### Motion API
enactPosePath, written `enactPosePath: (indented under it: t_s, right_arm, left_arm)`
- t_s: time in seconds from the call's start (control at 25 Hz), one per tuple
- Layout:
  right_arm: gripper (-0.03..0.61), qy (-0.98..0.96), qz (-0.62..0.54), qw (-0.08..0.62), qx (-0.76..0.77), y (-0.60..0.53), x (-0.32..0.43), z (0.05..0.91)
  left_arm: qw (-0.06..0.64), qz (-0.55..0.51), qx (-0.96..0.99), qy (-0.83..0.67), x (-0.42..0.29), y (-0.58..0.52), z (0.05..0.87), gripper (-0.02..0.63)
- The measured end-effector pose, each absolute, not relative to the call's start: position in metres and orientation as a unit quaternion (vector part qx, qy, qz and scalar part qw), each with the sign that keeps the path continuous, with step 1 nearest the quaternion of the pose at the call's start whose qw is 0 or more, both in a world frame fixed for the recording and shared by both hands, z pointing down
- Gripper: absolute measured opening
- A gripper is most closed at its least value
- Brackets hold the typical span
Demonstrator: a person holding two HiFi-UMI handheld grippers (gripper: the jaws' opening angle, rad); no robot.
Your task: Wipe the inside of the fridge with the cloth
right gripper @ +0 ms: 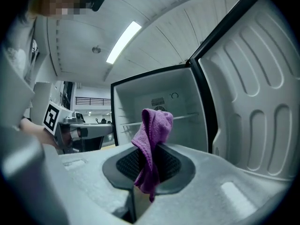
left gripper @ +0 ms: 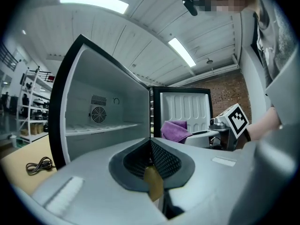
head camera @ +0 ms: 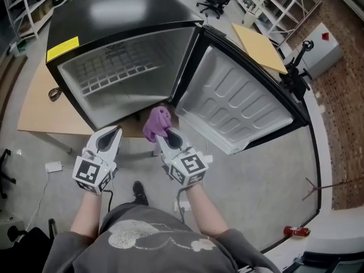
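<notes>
While your right hand-held gripper (head camera: 166, 134) clamps the cloth (head camera: 157, 122), the open fridge (head camera: 114, 10) lies ahead-left; your left hand-held gripper (head camera: 109, 135), jaws together and empty, sits nearer its cavity.

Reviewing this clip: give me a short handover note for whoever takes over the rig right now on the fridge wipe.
The left tool has its jaws together and empty, and is held in front of the fridge.
The right tool is shut on the purple cloth, which sticks up from its jaws.
The door stands wide open. The cloth sits just outside the opening's lower edge and touches nothing inside.
Done: door open, cloth in grip.
Left: carry the cloth in and wipe the walls, the wire shelf and the floor.
</notes>
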State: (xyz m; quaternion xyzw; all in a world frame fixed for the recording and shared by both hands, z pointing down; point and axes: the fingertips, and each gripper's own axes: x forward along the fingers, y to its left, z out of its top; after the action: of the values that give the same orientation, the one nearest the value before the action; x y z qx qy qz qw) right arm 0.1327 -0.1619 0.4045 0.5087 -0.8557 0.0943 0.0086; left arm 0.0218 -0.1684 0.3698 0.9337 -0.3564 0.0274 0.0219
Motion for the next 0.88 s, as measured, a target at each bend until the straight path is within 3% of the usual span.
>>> enactPosePath:
  t_s: [0.48, 0.88]
  right_arm:
    - [0.040, -0.897, 0.058, 0.000, 0.439, -0.238, 0.088, 0.374]
    - [0.040, -0.954, 0.069, -0.026, 0.289, -0.251, 0.040, 0.333]
  left_arm:
    - [0.013, 0.014, 0.907, -0.421, -0.003, -0.230, 0.355, 0.018]
    - [-0.006, 0.003, 0.849, -0.528, -0.023, -0.242, 0.325, 0.018]
